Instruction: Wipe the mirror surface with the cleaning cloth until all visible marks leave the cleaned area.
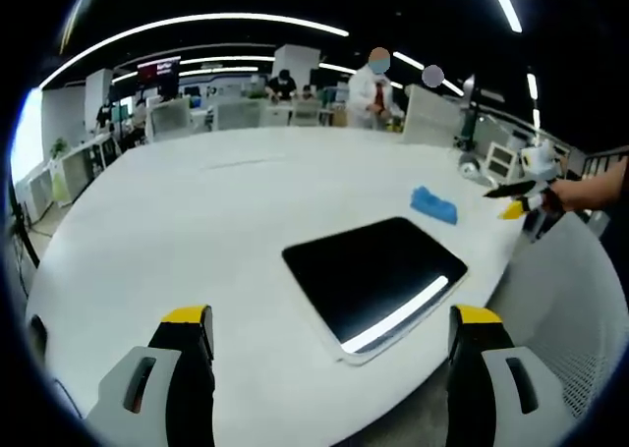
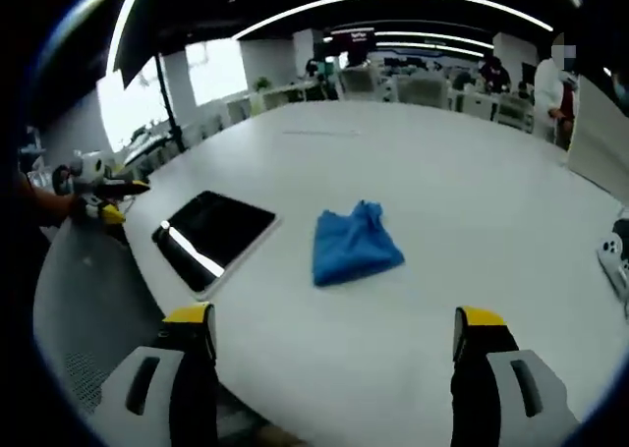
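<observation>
Left gripper (image 1: 329,339): jaws spread wide, yellow-tipped, nothing between them; held above the near edge of the white table (image 1: 197,201). In the right gripper view it appears at the far left (image 2: 110,199), held by a hand, off the table's edge and just beside the mirror's outer side.

Right gripper (image 2: 334,339): jaws likewise wide apart and empty, raised over the table (image 2: 442,192) edge. In the left gripper view it appears at the far right (image 1: 519,199), beyond the cloth, held by a person's hand (image 1: 595,187).

Mirror (image 1: 375,273): flat dark rectangular panel with a pale rim, lying on the table straight ahead of the left gripper's jaws, reaching toward the right jaw; a bright ceiling-light strip reflects along its near right edge. In the right gripper view (image 2: 211,236) it lies ahead and left of the jaws, close to the table's edge. Marks on its surface cannot be made out.

Cleaning cloth (image 2: 354,243): blue, crumpled, lying on the table directly ahead of the right gripper, between its jaw lines and well forward of them; just right of the mirror, apart from it. In the left gripper view (image 1: 433,204) it sits past the mirror's far right corner, not touching it.

Background: office desks, chairs (image 1: 432,118) and several people (image 1: 373,93) beyond the table's far side; long ceiling light strips (image 1: 197,23) overhead.
</observation>
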A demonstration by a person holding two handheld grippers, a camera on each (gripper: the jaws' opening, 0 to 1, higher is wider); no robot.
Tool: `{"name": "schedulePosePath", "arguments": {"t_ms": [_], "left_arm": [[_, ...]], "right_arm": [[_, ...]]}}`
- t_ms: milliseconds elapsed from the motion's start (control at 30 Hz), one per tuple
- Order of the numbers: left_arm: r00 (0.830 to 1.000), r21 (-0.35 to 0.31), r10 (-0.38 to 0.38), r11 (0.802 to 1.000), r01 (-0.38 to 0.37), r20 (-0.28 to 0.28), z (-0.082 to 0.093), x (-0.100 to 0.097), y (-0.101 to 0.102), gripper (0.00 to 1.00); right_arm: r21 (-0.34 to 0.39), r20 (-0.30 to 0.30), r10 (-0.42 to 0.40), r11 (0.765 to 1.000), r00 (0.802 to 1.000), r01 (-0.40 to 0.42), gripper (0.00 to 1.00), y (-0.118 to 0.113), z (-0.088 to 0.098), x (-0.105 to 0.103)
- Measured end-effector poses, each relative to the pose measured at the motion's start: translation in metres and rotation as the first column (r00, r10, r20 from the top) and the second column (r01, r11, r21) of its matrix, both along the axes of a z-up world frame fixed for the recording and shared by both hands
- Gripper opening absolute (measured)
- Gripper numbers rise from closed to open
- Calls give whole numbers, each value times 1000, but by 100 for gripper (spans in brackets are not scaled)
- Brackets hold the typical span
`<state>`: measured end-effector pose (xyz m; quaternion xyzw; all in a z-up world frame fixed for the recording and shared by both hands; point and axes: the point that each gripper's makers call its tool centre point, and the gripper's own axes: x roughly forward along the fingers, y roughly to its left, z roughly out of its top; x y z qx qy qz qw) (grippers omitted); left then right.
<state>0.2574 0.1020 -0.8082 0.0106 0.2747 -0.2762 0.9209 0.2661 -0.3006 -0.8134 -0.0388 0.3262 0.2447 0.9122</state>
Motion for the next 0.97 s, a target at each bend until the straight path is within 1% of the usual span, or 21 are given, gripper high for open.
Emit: {"name": "schedulePosePath", "arguments": {"t_ms": [33,167,200,233,367,467,533,700,967], "left_arm": [[1000,0,1,1000,-1,1,0,0,0,100],[1000,15,-2,1000,2,6,0,-1,2,100],[1000,14,-3,1000,3,1,-1,-1,2,100],[1000,11,-4,1000,4,-3,-1,-2,2,100],[1000,12,-16,1000,16,-6,-1,-3,-1,100],[1000,13,-14,1000,14,-5,-1,-3,-1,100],[1000,13,-11,1000,11,-4,-1,-3,0,100],[1000,10,-12,1000,12,1,1,-3,-1,100],[1000,-1,-15,1000,15,9,2,-1,-3,100]], "right_arm": [[8,6,-6,1000,1000,6,100,-2,2,-1],[2,11,2,1000,1000,-2,100,-7,2,-5],[16,21,-3,1000,1000,3,100,-7,5,-5],[14,22,-7,1000,1000,7,100,-7,5,-5],[34,38,4,999,999,-5,100,1,5,-8],[11,43,40,999,998,-40,100,8,0,-12],[15,41,45,999,998,-45,100,9,-2,-14],[5,40,45,999,998,-45,100,5,-4,-13],[-5,43,44,999,998,-44,100,4,2,-9]]}}
